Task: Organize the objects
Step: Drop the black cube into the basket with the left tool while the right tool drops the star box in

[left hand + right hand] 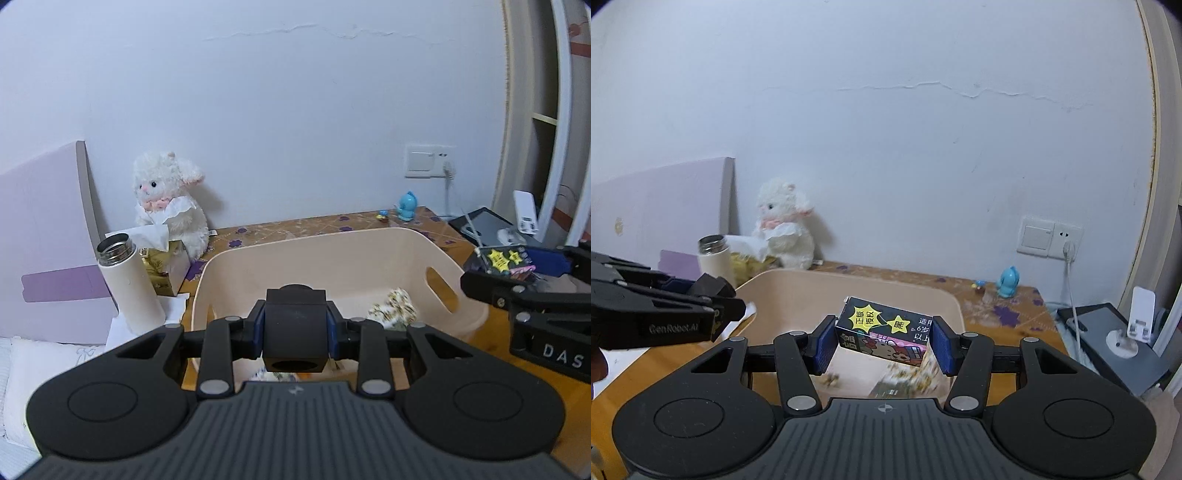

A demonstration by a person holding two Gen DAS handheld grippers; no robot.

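A cream plastic basket (369, 240) stands on the table; it also shows in the right wrist view (798, 280). My left gripper (295, 328) is shut on a black cube-shaped block (295, 325) and holds it above the basket's near side. My right gripper (882, 341) is shut on a dark cartoon-printed box with yellow star stickers (886, 332), tilted, above the basket. That box also shows at the right of the left wrist view (498, 260). A patterned wrapped item (395, 308) lies inside the basket.
A white open flask (129, 284), a tissue box (162, 266) and a white plush lamb (170, 199) stand left of the basket. A blue toy figure (407, 206) stands at the back. A tablet (1108, 332) and white stand (1137, 317) lie to the right.
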